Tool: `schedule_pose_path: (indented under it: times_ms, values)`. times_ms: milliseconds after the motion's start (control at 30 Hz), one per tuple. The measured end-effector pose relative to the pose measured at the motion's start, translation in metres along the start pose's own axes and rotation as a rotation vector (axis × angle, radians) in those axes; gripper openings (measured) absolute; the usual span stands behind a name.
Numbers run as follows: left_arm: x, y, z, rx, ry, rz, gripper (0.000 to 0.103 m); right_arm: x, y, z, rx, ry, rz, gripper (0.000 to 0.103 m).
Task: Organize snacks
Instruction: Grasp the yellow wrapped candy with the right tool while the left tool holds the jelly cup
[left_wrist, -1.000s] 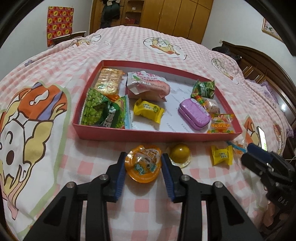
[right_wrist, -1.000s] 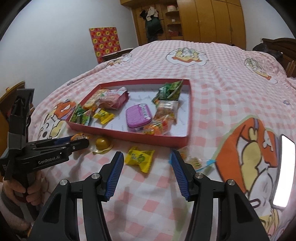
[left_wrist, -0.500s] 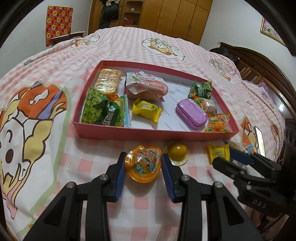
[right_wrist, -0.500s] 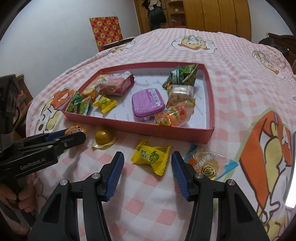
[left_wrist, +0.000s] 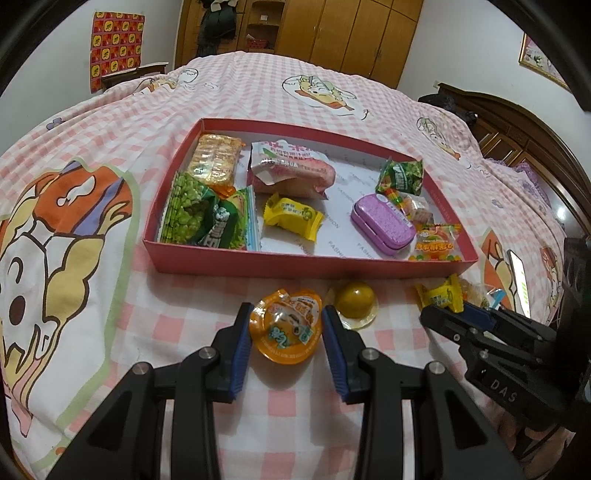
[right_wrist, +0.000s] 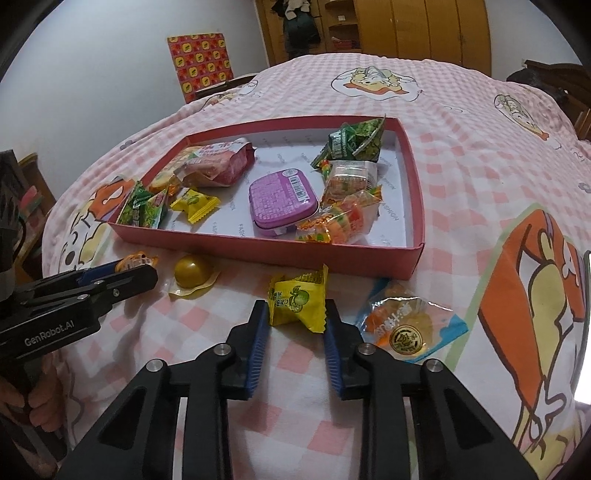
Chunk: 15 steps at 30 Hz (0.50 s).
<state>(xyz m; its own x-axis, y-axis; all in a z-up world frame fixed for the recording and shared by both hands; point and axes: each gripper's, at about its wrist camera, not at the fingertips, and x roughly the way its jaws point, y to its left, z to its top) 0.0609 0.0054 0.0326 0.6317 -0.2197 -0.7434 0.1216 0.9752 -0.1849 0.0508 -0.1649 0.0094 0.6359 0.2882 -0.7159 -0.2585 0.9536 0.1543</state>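
Right gripper now nearer, jaws narrowly flanking yellow candy; left gripper "GenRobot.AI", jaws astride jelly cup

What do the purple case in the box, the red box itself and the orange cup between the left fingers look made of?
Purple case: probably painted metal tin; rigid rounded edges, soft sheen, barcode sticker on the lid.
Red box: looks like matte cardboard; thin straight walls, white printed paper lining.
Orange jelly cup: seemingly glossy thin plastic with a printed film lid, flanked by the left hand-held gripper.

Both wrist fisheyes look low and close across the pink checked bedspread toward 12 o'clock, sharing the shallow red cardboard tray.
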Motion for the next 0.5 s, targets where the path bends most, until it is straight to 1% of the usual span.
schedule_pose_path:
  times_ms: [500]
  values:
    - [-0.0030,0.0017,0.0005,-0.009,-0.012,-0.003,0.038,-0.0102,0.0007,-0.0024,0.003,-0.033,0.028,0.028]
